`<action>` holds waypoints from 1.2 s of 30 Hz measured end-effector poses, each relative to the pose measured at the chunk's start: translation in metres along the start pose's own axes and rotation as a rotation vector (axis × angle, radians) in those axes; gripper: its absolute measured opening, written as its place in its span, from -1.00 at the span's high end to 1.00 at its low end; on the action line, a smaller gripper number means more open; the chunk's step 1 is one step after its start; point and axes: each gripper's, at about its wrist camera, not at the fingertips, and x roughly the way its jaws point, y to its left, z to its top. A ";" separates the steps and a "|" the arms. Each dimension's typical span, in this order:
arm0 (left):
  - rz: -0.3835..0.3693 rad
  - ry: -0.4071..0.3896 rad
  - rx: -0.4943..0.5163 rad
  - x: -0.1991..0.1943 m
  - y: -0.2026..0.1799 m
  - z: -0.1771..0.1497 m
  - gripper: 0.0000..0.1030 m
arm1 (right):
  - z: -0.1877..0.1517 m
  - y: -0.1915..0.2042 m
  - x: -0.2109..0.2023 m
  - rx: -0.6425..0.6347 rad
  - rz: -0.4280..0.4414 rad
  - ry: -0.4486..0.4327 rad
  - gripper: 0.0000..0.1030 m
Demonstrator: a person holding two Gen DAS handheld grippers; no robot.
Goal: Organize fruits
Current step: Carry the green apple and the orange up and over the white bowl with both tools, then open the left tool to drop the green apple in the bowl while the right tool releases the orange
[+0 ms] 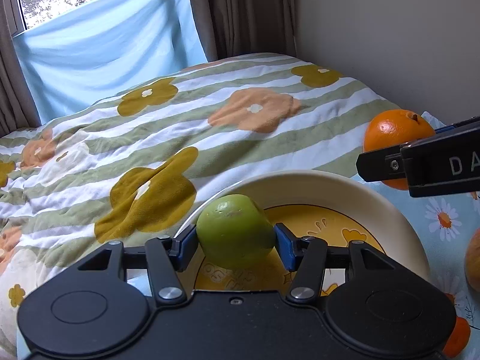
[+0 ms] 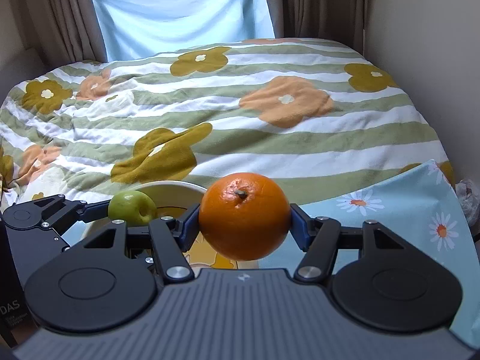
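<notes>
Green apple [image 1: 235,231], pinched by the left gripper [image 1: 235,247], hangs right over the plate [image 1: 300,184]; the right gripper [image 2: 244,226] clamps the orange [image 2: 243,216] beside the rim, farther off.

You face a bed under a flowered striped quilt [image 2: 240,114], brown curtains [image 2: 57,15], pale blue window cloth [image 2: 186,9], plain wall [image 1: 390,36] right

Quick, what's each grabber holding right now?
Left gripper: closed on the green apple.
Right gripper: closed on the orange.
</notes>
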 end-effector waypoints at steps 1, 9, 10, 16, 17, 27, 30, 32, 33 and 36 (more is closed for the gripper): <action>-0.002 -0.007 0.000 0.000 0.000 0.000 -0.31 | 0.001 -0.001 0.000 0.001 -0.003 0.000 -0.48; 0.016 -0.068 -0.022 -0.020 0.011 0.004 -0.91 | 0.006 -0.006 -0.002 0.010 0.003 -0.007 -0.48; 0.023 -0.067 -0.026 -0.023 0.014 0.002 -0.91 | 0.006 -0.005 -0.002 0.006 0.006 -0.007 -0.48; 0.065 -0.062 -0.088 -0.050 0.035 -0.009 -0.92 | 0.003 0.005 0.000 -0.041 0.040 0.007 -0.48; 0.069 -0.060 -0.105 -0.054 0.038 -0.011 -0.92 | 0.001 0.009 0.001 -0.055 0.043 0.010 -0.48; 0.135 -0.041 -0.222 -0.090 0.066 -0.032 -1.00 | -0.016 0.040 0.021 -0.190 0.106 0.022 -0.49; 0.144 -0.037 -0.244 -0.096 0.071 -0.037 -1.00 | -0.023 0.044 0.027 -0.225 0.103 0.016 -0.49; 0.144 -0.034 -0.255 -0.099 0.071 -0.040 -1.00 | -0.027 0.046 0.030 -0.246 0.105 0.013 -0.49; 0.144 -0.035 -0.256 -0.099 0.071 -0.041 -1.00 | -0.028 0.048 0.031 -0.257 0.107 0.012 -0.49; 0.139 -0.031 -0.264 -0.099 0.069 -0.042 -1.00 | -0.032 0.050 0.035 -0.289 0.112 0.010 -0.49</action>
